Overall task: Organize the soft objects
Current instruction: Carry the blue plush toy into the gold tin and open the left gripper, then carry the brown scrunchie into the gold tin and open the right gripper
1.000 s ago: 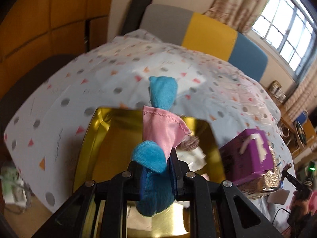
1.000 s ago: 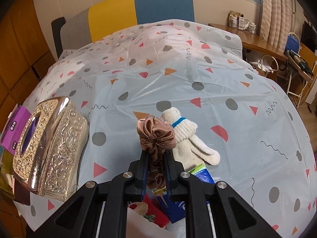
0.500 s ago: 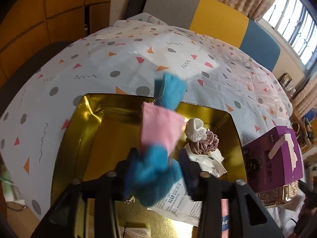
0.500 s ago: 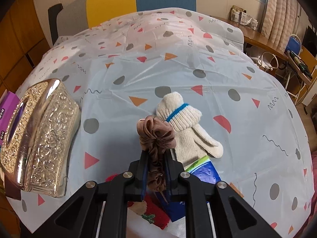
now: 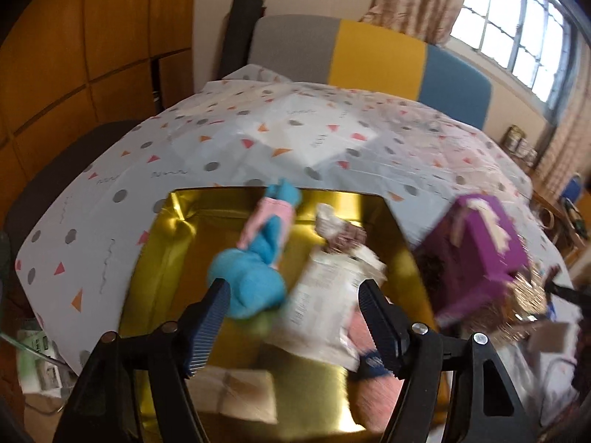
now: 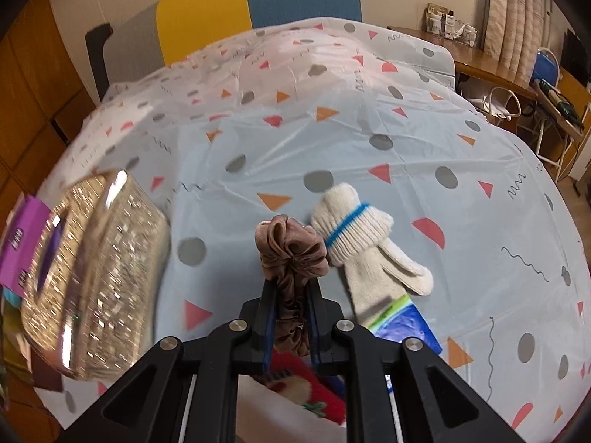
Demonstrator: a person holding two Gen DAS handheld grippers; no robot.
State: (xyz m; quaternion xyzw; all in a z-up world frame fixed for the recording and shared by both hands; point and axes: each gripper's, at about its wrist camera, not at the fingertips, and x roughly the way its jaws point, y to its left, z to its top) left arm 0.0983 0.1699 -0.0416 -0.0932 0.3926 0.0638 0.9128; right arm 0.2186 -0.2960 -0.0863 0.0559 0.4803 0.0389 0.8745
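Over the gold tray (image 5: 159,258) my left gripper (image 5: 291,295) is letting go: its jaws are opening, and the blue and pink soft toy (image 5: 258,262) lies between them, leaning toward the left pad at about 10 o'clock from the gap, with no pad pressing on it as far as the blurred view lets me judge. I read this as the drop-off step for that toy. It sits inside the tray beside a crumpled white packet (image 5: 325,306) and a small brown and cream bundle (image 5: 343,232) at 1 o'clock. Next I'd want the left tool lifted straight clear so the pads don't drag the toy back out.

My right gripper (image 6: 290,317) is clamped on the brown scrunchie (image 6: 291,254), held above the patterned tablecloth (image 6: 369,110). A white knitted glove (image 6: 365,243) lies on the cloth at 1 o'clock from it, just beside the scrunchie in view; whether they touch I cannot tell. The scrunchie looks to be the next thing for the tray.

For room: the tray's raised rim runs from 9 to 12 o'clock in the left view, and a purple box (image 5: 480,251) stands just beside its 3 o'clock side. In the right view an ornate silver box (image 6: 92,269) fills 9 o'clock, so I'd carry the scrunchie over or around it; the cloth from 12 to 3 o'clock is open
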